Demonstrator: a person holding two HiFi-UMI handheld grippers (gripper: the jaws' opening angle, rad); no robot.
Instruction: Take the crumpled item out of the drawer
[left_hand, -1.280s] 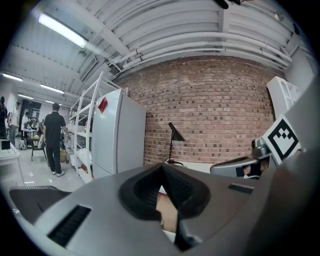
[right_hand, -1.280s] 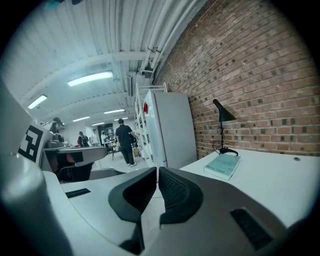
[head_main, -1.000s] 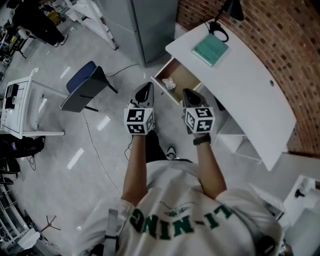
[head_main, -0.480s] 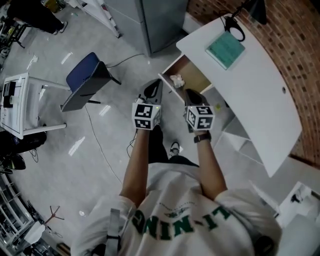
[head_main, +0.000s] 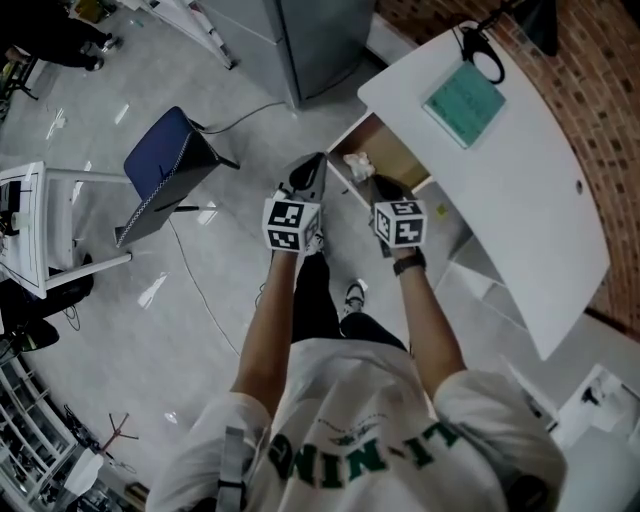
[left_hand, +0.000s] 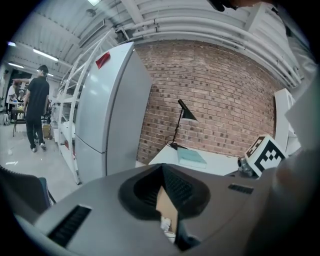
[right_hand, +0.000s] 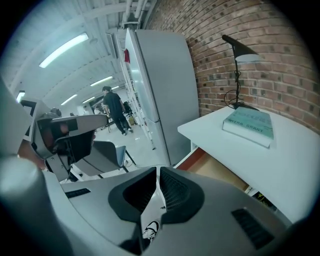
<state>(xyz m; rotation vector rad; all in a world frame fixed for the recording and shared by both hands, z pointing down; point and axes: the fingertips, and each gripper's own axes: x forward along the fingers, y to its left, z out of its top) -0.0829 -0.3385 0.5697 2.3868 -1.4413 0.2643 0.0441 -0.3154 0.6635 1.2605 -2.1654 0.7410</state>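
Observation:
The white crumpled item lies in the open wooden drawer under the white desk. My left gripper hangs just left of the drawer's front corner, jaws together and empty. My right gripper hovers over the drawer's near edge, a short way from the crumpled item, shut with nothing held. In the left gripper view the left gripper has its tips touching, and a bit of the crumpled item shows below them. In the right gripper view the right gripper is shut, with the drawer ahead to the right.
A green book and a black desk lamp are on the desk. A tall grey cabinet stands to the drawer's left. A blue chair is on the floor at left. A brick wall runs behind the desk.
Both grippers have moved forward, closer to the open drawer. Their jaws have stayed together.

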